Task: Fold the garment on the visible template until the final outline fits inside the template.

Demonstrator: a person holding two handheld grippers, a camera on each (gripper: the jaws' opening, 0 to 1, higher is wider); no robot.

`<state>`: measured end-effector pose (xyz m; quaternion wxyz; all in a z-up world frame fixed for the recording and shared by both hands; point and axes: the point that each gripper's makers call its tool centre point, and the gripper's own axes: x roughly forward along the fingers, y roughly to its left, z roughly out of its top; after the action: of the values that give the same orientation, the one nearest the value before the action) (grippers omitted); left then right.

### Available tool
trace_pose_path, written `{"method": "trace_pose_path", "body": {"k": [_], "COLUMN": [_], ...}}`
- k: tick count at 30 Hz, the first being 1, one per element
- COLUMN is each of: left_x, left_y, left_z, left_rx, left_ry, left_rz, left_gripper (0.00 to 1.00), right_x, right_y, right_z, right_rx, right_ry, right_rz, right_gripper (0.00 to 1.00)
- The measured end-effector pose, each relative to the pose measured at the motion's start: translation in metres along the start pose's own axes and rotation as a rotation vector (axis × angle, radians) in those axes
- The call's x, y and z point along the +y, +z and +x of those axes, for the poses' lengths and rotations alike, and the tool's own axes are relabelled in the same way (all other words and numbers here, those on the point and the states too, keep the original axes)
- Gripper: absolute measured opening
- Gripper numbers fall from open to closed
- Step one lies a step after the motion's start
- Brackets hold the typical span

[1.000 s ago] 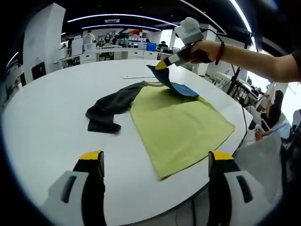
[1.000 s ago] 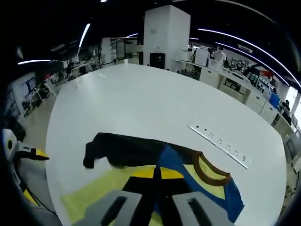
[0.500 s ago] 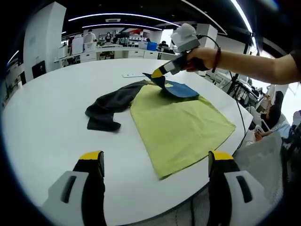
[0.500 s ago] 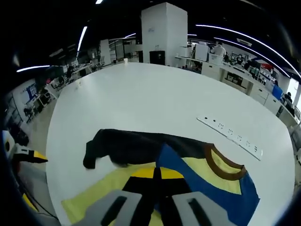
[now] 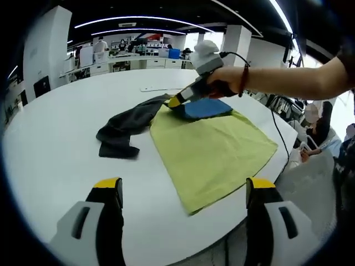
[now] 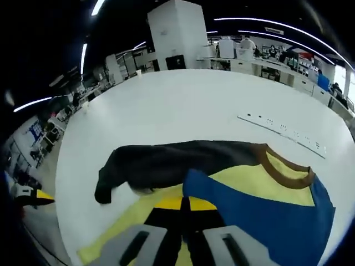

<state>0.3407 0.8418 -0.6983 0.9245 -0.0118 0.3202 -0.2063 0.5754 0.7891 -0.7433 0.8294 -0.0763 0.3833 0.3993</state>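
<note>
A garment lies spread on the white round table [image 5: 50, 138]. It has a yellow-green body [image 5: 213, 149], a dark grey sleeve [image 5: 125, 130] bunched to the left and a blue sleeve [image 5: 205, 108] folded in over the top. My left gripper [image 5: 184, 185] hovers open above the table's near edge, well short of the cloth. A hand holds my right gripper [image 5: 176, 101] low over the garment's top, shut on the blue sleeve's edge. In the right gripper view the shut jaws [image 6: 188, 204] pinch the blue fabric [image 6: 260, 216], beside the brown collar [image 6: 285, 166] and the dark sleeve [image 6: 166, 163].
A white power strip [image 6: 283, 132] lies on the table beyond the collar. The table's rim [image 5: 260, 183] runs close along the garment's right side. A person [image 5: 319, 127] sits off the table at the right. Desks and a white pillar [image 6: 172, 30] stand far behind.
The right gripper has come down and leftward with the blue sleeve, from lifted above the table to low over the garment's top. The left gripper has stayed open in place.
</note>
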Motion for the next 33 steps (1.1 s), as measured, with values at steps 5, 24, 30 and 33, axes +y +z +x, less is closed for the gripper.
{"method": "trace_pose_path", "body": {"k": [5,24,30,33], "left_x": [-0.003,0.001,0.002,0.002], "left_y": [-0.006,0.002,0.008,0.01], "left_z": [0.0,-0.003,-0.004,-0.005], "left_rx": [0.029,0.007,-0.009,-0.009], "left_ry": [-0.015,0.015,0.023,0.027], "left_rz": [0.014,-0.007,-0.009,-0.003], "left_gripper": [0.9,0.96,0.99,0.99], "right_x": [0.003,0.008,-0.019,-0.032], "right_y": [-0.012,0.004,0.008,0.007], "right_z": [0.011,-0.003,-0.022,-0.031], "right_rx": [0.043,-0.033,-0.051,-0.066], "right_ry": [0.002,0.02,-0.047,-0.077], "right_rz": [0.036,-0.06,-0.086,-0.074], "right_gripper": [0.0,0.5,0.68,0.76]}}
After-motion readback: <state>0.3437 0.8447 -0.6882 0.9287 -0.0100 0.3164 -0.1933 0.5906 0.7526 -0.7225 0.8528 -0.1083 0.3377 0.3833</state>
